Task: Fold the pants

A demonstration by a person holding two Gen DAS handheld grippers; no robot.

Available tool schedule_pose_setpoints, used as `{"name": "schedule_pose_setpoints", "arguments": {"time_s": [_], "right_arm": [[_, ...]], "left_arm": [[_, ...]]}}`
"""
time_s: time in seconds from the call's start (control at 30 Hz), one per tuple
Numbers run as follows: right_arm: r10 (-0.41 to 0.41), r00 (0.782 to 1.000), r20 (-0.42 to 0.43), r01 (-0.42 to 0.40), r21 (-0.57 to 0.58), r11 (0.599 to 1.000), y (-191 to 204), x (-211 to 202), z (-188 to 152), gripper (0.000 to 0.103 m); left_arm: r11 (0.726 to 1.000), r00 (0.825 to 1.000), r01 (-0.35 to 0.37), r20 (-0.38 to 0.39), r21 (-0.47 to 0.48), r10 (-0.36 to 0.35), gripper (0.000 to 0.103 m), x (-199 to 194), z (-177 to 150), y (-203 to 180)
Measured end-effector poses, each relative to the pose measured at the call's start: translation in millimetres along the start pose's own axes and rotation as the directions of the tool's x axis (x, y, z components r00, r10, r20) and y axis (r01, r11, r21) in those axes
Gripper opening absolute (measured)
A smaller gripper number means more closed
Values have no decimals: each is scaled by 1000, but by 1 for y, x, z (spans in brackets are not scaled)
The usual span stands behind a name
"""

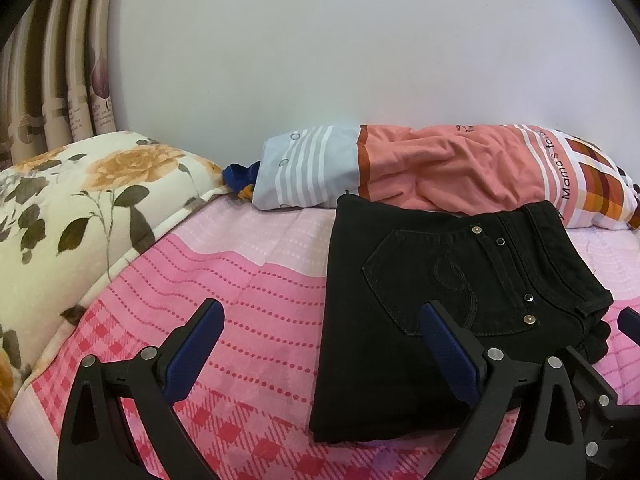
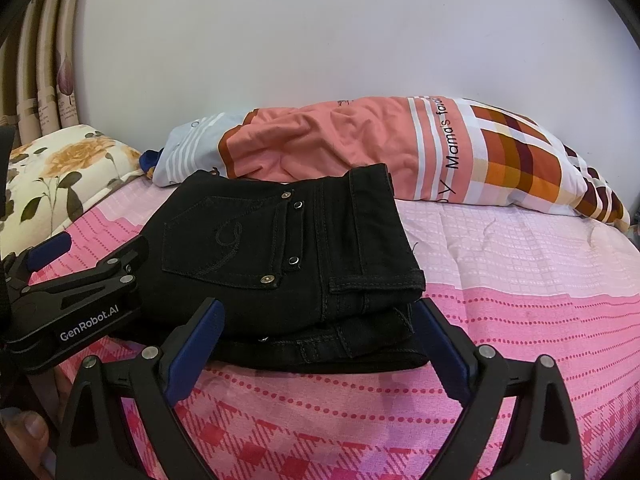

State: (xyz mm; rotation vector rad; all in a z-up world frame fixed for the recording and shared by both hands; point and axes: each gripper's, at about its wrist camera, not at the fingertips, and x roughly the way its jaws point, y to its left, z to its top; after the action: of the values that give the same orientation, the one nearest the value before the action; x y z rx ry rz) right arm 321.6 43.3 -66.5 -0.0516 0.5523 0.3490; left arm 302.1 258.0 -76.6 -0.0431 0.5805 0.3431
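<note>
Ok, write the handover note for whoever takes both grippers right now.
Left gripper: open, holding nothing, at the left edge of the folded black denim pants.
Right gripper: open, holding nothing, fingers either side of the stack's near edge.
Pants: a compact stack, back pocket up, on the pink checked bedsheet, in front of the salmon and plaid pillow.
Done: folding looks complete.
Left: tidy the loose waistband layers if needed, then pull both grippers back.

I see folded black pants (image 1: 448, 300) flat on the pink bedspread (image 1: 248, 280). My left gripper (image 1: 324, 332) is spread wide, right finger (image 1: 448, 348) over the pants.
</note>
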Motion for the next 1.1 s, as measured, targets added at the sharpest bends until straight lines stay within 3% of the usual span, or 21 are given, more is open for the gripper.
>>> {"name": "schedule_pose_setpoints", "arguments": {"time_s": [0.27,0.47,0.63,0.73,1.1], "right_arm": [[7,1000,-3,-7,1,1000,-1,0,0,93],[31,1000,0,-31,10,999,-7,-3,-3,93],[23,1000,10,-23,17,1000,-10,-11,4,93],[30,999,13,-30,40,999,-16,-18,8,93],[69,996,64,-69,-2,998,-7,-47,24,93]], "left_arm": [[999,999,-23,-24,22,24,102,5,7,0],[991,991,-130,-13,37,131,102,7,13,10],[985,984,-169,-53,30,170,102,5,22,28],[995,993,-101,-61,-7,101,102,-8,32,46],[998,999,12,41,-58,-9,103,-72,70,80]]}}
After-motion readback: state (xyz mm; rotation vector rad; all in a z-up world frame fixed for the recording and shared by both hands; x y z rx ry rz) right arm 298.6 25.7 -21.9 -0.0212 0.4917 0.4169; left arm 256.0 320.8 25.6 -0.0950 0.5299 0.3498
